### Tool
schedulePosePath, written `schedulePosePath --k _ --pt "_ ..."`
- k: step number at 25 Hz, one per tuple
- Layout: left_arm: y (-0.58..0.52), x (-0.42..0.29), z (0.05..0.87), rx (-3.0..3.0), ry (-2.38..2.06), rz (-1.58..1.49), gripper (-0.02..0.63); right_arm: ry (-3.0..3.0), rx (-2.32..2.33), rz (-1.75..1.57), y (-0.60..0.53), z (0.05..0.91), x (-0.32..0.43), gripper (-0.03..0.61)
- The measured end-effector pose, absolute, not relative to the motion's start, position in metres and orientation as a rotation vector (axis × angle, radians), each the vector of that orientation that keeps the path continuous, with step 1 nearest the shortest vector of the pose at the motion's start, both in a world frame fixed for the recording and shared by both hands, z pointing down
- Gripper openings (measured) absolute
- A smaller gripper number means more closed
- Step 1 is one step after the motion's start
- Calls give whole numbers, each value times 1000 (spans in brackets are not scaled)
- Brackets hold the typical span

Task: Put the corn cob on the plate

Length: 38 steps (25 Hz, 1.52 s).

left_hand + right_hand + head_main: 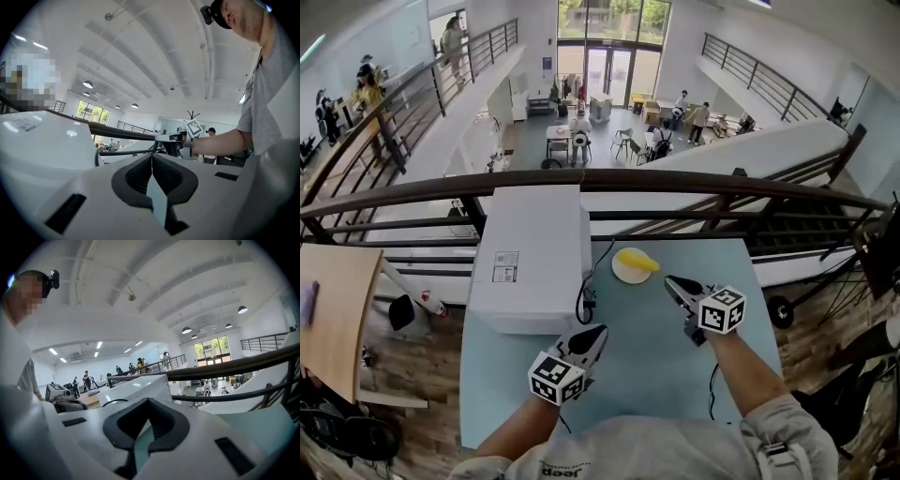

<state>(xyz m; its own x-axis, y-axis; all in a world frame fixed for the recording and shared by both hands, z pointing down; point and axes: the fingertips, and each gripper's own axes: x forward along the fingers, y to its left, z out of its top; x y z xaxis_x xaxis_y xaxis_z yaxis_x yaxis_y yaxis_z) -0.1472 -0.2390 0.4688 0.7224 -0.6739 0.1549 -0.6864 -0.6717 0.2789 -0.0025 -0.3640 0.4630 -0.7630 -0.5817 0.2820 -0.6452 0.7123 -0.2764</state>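
In the head view the yellow corn cob lies on a small white plate at the far side of the pale blue table. My right gripper hovers just right of and nearer than the plate, its tips pointing toward it, jaws shut and empty. Over the table's near middle my left gripper is also shut with nothing held. Both gripper views look level across the hall, so neither shows the corn or plate. The left gripper view catches the right gripper ahead.
A large white box stands on the table's left, with a black cable hanging at its right side. A dark railing runs along the table's far edge above an open hall. A wooden tabletop sits at the left.
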Motion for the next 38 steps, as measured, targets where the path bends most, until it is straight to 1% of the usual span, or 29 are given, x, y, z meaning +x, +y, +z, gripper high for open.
schedulePosePath --k 5,10,16,20,29,32,38 --pt "-210 -170 458 2620 -1081 72 20 -2782 1019 605 -315 450 8 18" --pt "-183 -163 441 2607 -1177 64 20 -2801 957 543 -271 431 32 17" --pt "-147 -116 424 2453 -1272 -85 20 -2835 841 434 -226 415 84 17" --pt "-124 -77 409 2440 -1320 -96 20 -2878 756 421 -200 413 111 17" --pt "-90 -36 394 2444 -1335 -79 20 -2921 649 433 -152 422 134 17" --pt "-90 -42 394 2466 -1327 -66 20 -2931 621 435 -142 425 126 17" --pt "-96 -91 388 2519 -1267 -62 20 -2939 697 479 -135 418 89 17"
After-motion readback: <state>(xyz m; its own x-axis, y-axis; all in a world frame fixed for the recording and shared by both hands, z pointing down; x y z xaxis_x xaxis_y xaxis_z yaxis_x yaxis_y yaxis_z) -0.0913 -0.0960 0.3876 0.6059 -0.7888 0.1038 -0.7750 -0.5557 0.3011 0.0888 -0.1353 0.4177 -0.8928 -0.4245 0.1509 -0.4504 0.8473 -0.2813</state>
